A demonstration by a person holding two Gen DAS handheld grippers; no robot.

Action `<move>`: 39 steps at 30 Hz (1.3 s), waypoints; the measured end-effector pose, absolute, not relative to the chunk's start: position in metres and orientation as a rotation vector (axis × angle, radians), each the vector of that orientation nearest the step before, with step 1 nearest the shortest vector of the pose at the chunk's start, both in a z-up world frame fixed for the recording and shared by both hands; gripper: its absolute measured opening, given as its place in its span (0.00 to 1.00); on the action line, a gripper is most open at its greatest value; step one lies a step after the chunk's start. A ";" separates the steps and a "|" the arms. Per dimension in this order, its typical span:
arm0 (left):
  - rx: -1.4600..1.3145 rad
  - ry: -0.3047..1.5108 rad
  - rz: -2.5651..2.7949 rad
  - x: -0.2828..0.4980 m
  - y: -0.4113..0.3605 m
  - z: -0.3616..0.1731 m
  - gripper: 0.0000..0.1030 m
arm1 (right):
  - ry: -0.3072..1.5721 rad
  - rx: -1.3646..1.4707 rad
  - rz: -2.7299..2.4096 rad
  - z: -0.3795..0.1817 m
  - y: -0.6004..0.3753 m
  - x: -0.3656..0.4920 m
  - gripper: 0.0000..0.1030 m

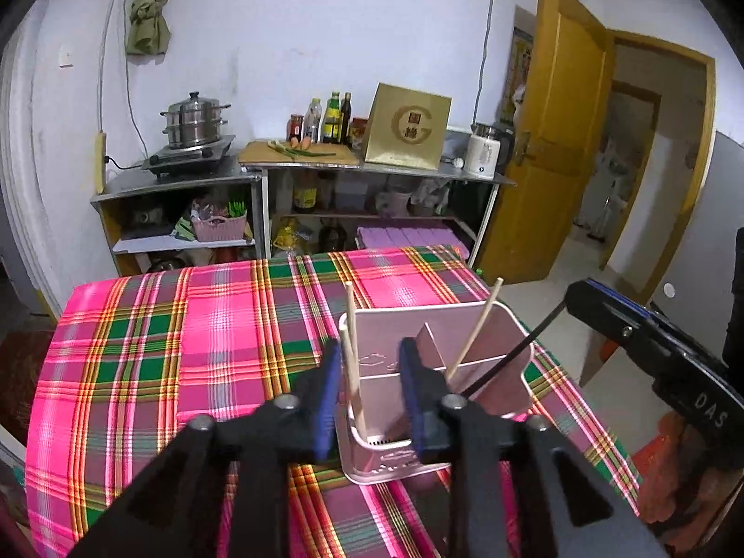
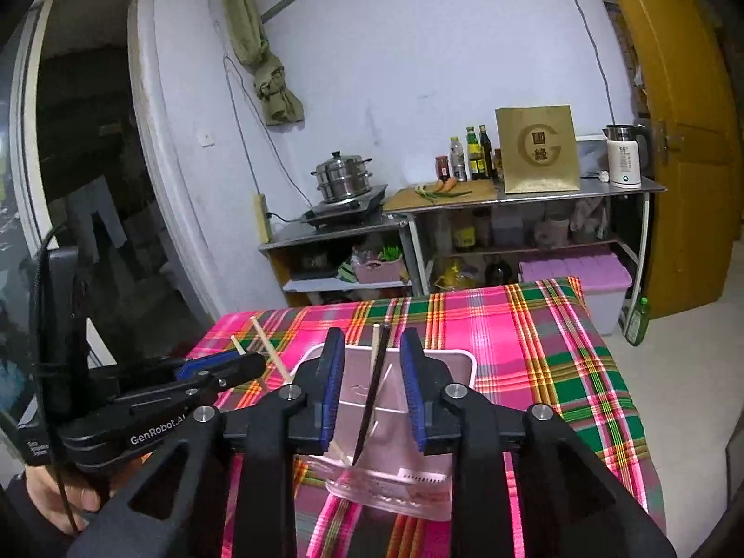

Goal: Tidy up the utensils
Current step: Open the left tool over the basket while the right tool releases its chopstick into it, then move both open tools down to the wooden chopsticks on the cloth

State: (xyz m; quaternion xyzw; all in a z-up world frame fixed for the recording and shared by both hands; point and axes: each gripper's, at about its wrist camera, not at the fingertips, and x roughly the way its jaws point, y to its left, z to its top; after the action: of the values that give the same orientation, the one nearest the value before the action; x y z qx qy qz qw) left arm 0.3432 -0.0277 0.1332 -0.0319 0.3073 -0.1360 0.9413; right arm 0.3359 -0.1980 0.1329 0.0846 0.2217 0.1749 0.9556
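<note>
Left hand-held gripper (image 1: 367, 362) parted, pale chopsticks (image 1: 352, 348) upright, pink holder (image 1: 469, 325)

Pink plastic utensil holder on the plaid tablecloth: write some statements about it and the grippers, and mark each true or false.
1. The pink plastic utensil holder stands upright on the plaid tablecloth. True.
2. A black chopstick leans inside the holder. True.
3. The holder is empty. False: pale wooden chopsticks and the black one stand in it.
4. The left gripper is clamped on a wooden chopstick. False: its jaws stand apart, with the chopstick loose between them.
5. The right gripper is open. True.
</note>
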 end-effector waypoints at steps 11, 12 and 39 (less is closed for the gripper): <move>-0.085 0.551 -0.259 0.259 -0.003 0.134 0.31 | 0.413 0.130 0.317 0.137 -0.218 0.258 0.28; -0.082 0.547 -0.258 0.250 -0.002 0.133 0.31 | 0.417 0.130 0.321 0.135 -0.218 0.250 0.28; -0.094 0.672 -0.215 0.118 0.021 0.033 0.31 | 0.622 0.098 0.359 0.035 -0.227 0.129 0.28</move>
State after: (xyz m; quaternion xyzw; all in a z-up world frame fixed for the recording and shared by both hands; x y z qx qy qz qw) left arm 0.1180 0.0209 0.0326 -0.0459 0.3291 -0.1054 0.9373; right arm 0.1294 -0.2267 0.0348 0.0477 0.3042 0.1757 0.9351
